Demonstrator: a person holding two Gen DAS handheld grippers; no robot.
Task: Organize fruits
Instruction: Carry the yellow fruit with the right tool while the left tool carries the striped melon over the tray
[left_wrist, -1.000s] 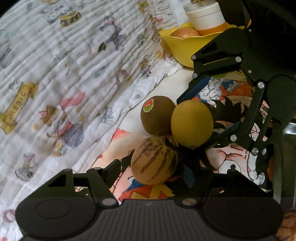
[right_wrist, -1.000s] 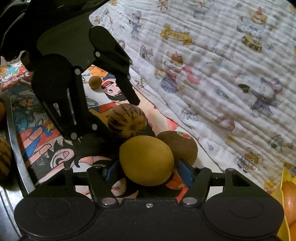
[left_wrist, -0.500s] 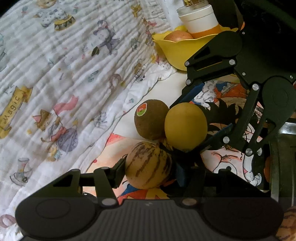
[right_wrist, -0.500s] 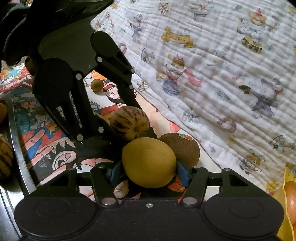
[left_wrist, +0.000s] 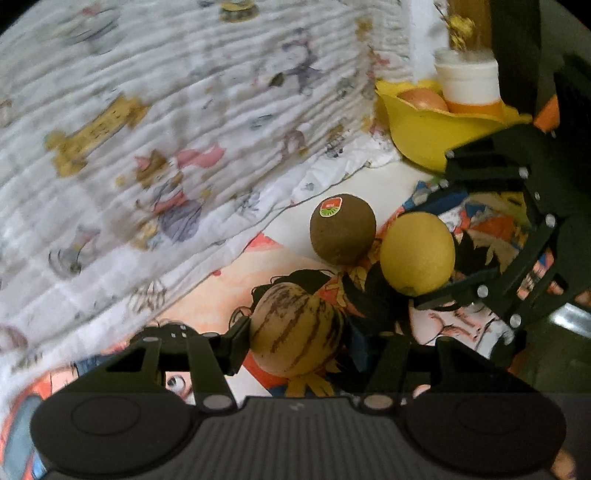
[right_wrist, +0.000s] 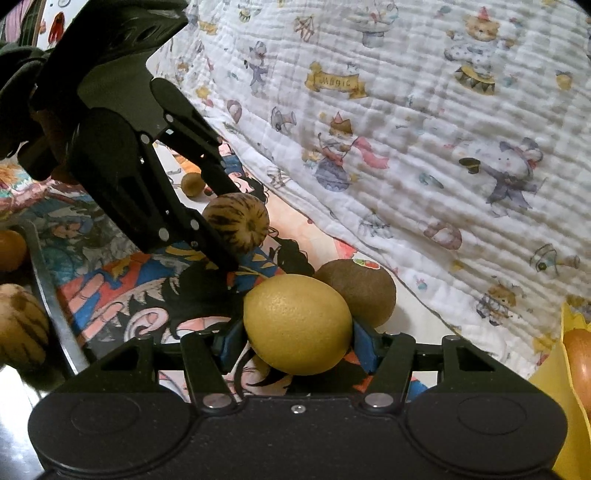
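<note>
Striped fruit (left_wrist: 297, 330), tan w/ dark purple streaks, sits betw. the two fingers of the left tongs (left_wrist: 295, 343), clenched on it from both sides. Those tongs have just been closing, fruit betw. them. It is held just over a bright cartoon-print mat (left_wrist: 207, 291); whether it touches the mat can't be told.

Yellow lemon (right_wrist: 297, 323) sits betw. the blue-padded fingers of the right tongs (right_wrist: 295, 339), pads pressed to both its sides, so grasping it. Those tongs have also just been closing, lemon betw. them.

Brown kiwi (left_wrist: 342, 229) w/ a small red-green sticker lies on the mat, just beside the lemon, touching it or nearly so, outside both tongs. The three fruits cluster close; the two tongs come in from opposite sides.

Beyond the kiwi, a white quilted blanket (right_wrist: 406, 129) w/ circus-animal prints overlaps the mat's edge. Past that, a yellow bowl (left_wrist: 421, 136) holds an orange-brown fruit (left_wrist: 423, 100) and a white tub (left_wrist: 467, 83). In the right view a small brown fruit (right_wrist: 192, 183) lies farther off on the mat.
</note>
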